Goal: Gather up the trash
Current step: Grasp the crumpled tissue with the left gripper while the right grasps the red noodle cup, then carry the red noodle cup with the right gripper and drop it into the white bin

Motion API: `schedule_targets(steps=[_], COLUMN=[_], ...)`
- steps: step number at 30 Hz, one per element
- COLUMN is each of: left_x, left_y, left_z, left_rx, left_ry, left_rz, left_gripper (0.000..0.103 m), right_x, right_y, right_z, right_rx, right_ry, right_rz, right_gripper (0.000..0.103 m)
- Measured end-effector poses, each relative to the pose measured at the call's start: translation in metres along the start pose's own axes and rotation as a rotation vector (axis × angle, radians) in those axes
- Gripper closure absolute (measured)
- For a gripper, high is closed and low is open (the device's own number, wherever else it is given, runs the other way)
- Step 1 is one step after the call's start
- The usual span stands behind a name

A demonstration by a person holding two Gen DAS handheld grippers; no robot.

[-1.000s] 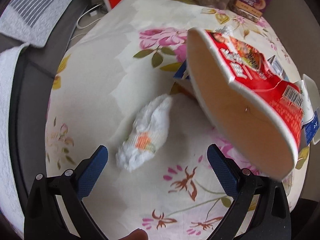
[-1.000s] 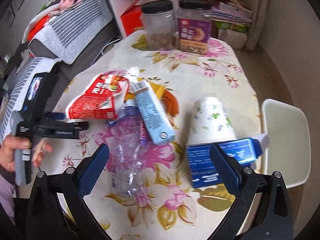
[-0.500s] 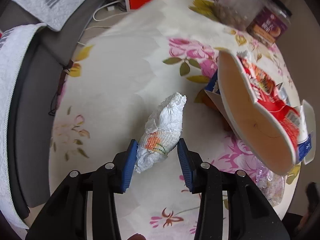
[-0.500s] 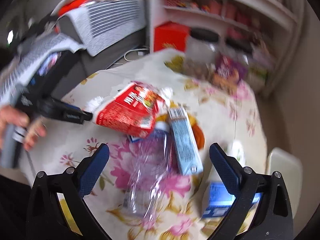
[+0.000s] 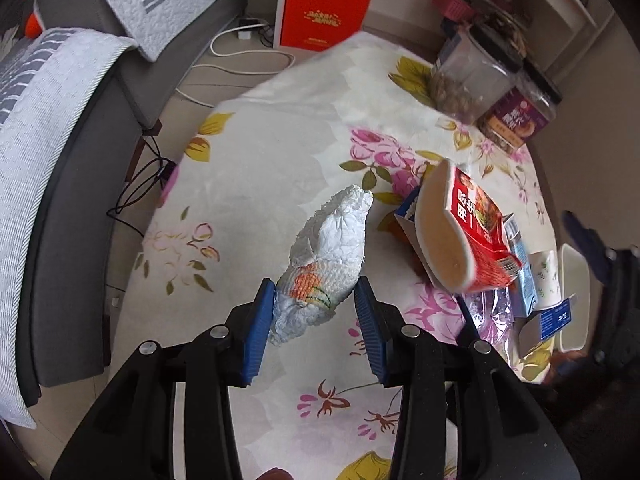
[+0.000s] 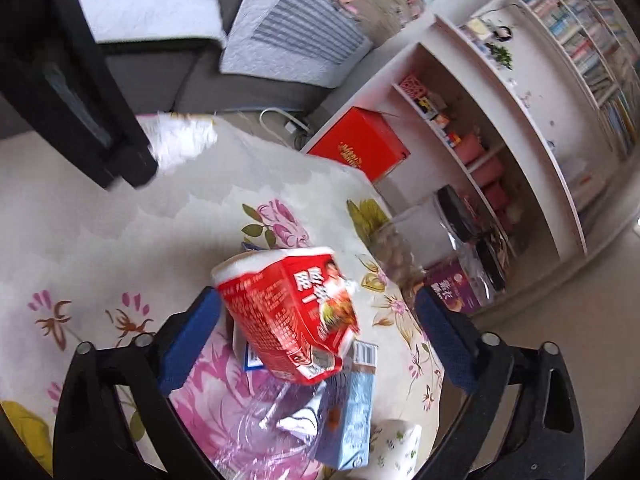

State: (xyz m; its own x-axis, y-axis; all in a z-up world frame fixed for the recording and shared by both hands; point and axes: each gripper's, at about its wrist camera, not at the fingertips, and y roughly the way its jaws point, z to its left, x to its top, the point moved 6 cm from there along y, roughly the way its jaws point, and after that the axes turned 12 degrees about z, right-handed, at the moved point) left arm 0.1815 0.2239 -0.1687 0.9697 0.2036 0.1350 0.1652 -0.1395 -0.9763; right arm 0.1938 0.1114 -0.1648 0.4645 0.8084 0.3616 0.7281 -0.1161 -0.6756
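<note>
Tissue wad picked up; noodle cup is next.

I have the crumpled tissue (image 5: 328, 256) pinched in my left gripper (image 5: 314, 312), clear of the tabletop (image 5: 280, 140). My right gripper (image 6: 316, 344) has wide jaws, just starting to close, around the red noodle cup (image 6: 292, 312) on the trash pile without touching it. Next I judge I must close on the cup. No bin is in view, and the right view is blurred.

One crumpled white paper towel wad (image 5: 332, 256). One red and white instant-noodle cup (image 6: 288, 316) lying on its side. One crushed clear plastic bottle (image 6: 260, 428). One pale blue drink carton (image 6: 348, 420). One white floral paper cup (image 5: 545, 276). Two clear black-lidded snack jars (image 5: 464, 80). One red cardboard box (image 5: 324, 12).
</note>
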Motion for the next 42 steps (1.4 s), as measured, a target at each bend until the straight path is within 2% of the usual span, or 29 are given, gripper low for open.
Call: schedule_targets(steps=[3, 4, 5, 6, 7, 12, 18, 22, 32, 42], left_x=[-0.002, -0.003, -0.003, -0.004, -0.004, -0.005, -0.003, -0.002, -0.007, -0.015], left_y=[-0.003, -0.004, -0.003, -0.004, -0.004, -0.009, -0.022, -0.035, -0.067, -0.07], left_z=[0.005, 0.007, 0.008, 0.009, 0.009, 0.008, -0.002, -0.016, -0.061, -0.093], left_rx=[0.009, 0.009, 0.008, 0.003, 0.001, -0.006, -0.029, -0.043, -0.104, -0.126], left_ry=[-0.003, -0.004, -0.006, -0.008, -0.008, -0.002, 0.014, 0.034, 0.075, 0.11], left_rz=[-0.009, -0.01, -0.01, -0.009, -0.009, -0.026, -0.075, -0.133, -0.287, -0.318], left_gripper=[0.062, 0.062, 0.062, 0.062, 0.062, 0.062, 0.062, 0.062, 0.062, 0.062], right_x=[0.004, 0.005, 0.007, 0.007, 0.007, 0.005, 0.0, -0.005, -0.025, -0.067], right_y=[0.005, 0.008, 0.011, 0.015, 0.018, 0.018, 0.005, -0.004, -0.039, -0.049], right_z=[0.005, 0.005, 0.006, 0.005, 0.0, -0.026, -0.064, -0.083, -0.119, -0.15], right_rx=[0.028, 0.055, 0.099, 0.145, 0.183, 0.306, 0.45, 0.517, 0.541, 0.528], right_ry=[-0.002, 0.005, 0.024, 0.051, 0.098, 0.295, 0.507, 0.602, 0.704, 0.797], right_rz=[0.025, 0.04, 0.058, 0.079, 0.099, 0.093, 0.048, 0.016, -0.07, -0.102], right_gripper=[0.027, 0.042, 0.062, 0.073, 0.072, 0.074, 0.077, 0.079, 0.082, 0.082])
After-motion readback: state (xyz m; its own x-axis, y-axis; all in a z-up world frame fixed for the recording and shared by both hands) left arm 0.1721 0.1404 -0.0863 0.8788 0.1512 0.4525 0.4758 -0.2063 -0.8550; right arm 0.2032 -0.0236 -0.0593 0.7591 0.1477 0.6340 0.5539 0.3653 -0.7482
